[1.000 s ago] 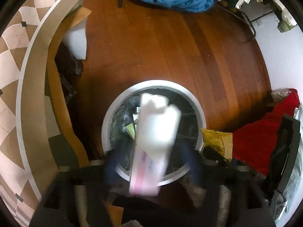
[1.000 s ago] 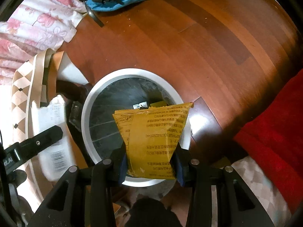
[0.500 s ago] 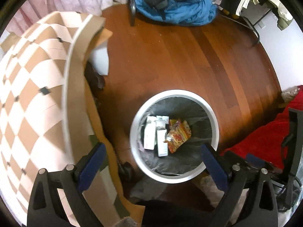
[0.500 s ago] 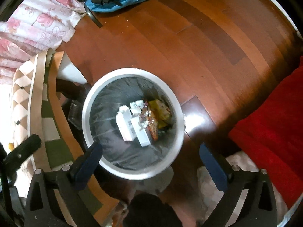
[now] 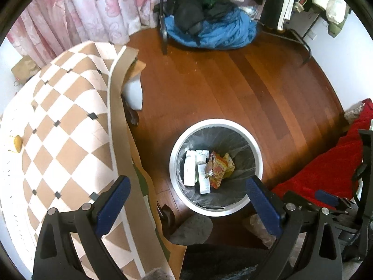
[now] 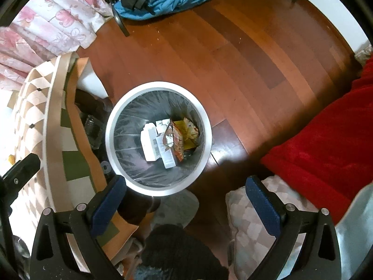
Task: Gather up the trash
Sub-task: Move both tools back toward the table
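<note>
Your left gripper (image 5: 190, 192) and right gripper (image 6: 186, 192) both hang above the white-rimmed trash bin (image 5: 258, 154), fingers spread wide and holding nothing. Inside its dark liner lie white cartons (image 6: 149, 143) beside a crumpled snack wrapper (image 6: 173, 140) and a yellow envelope (image 6: 190, 128).

A checkered tan-and-white tablecloth (image 5: 63, 135) drapes over a table edge at left, a small yellow object (image 5: 17, 143) resting on it. Pink floral curtains (image 5: 88, 11) hang behind. On the reddish wooden floor (image 5: 221, 88), a heap of blue fabric (image 5: 216, 35) topped with dark clothing (image 5: 188, 14) lies by the far wall. A red blanket (image 6: 326, 144) spreads at right, near a pale checked cushion (image 6: 251, 221).
</note>
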### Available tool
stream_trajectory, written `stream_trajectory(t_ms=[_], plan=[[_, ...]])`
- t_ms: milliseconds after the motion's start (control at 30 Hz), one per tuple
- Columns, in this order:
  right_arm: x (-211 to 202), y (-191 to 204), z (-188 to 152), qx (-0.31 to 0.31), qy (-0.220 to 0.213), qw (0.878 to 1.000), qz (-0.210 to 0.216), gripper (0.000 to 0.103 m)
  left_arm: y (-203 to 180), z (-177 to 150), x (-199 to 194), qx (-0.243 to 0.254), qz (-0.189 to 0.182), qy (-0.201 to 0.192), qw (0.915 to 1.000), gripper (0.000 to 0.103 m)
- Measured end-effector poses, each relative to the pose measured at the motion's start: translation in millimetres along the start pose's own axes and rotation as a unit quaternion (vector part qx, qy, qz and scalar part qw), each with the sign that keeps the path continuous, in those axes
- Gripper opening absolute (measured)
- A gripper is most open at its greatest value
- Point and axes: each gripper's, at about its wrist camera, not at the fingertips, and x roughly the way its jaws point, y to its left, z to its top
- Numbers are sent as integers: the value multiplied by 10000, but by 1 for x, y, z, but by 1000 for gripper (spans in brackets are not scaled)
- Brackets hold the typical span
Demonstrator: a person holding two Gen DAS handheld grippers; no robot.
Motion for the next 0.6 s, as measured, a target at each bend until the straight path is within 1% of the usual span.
stream_trajectory(t_ms=[233,400,533,600], plan=[[-51,15,-14,-88,-361,9993,69,103,8,-10,-35,9,2,-347,9994,101],[-92,35,-27,-176,-696,9970,306,103,23,-16,-69,-34,112,-707,9974,101],[-121,66,-35,-364,-960,9934,509,103,49,-18,-99,-231,230,-1002,9944,101],[-132,91,-37,-491,-1026,9912,677,103,73,-19,-112,-444,309,-1129,9921,101]])
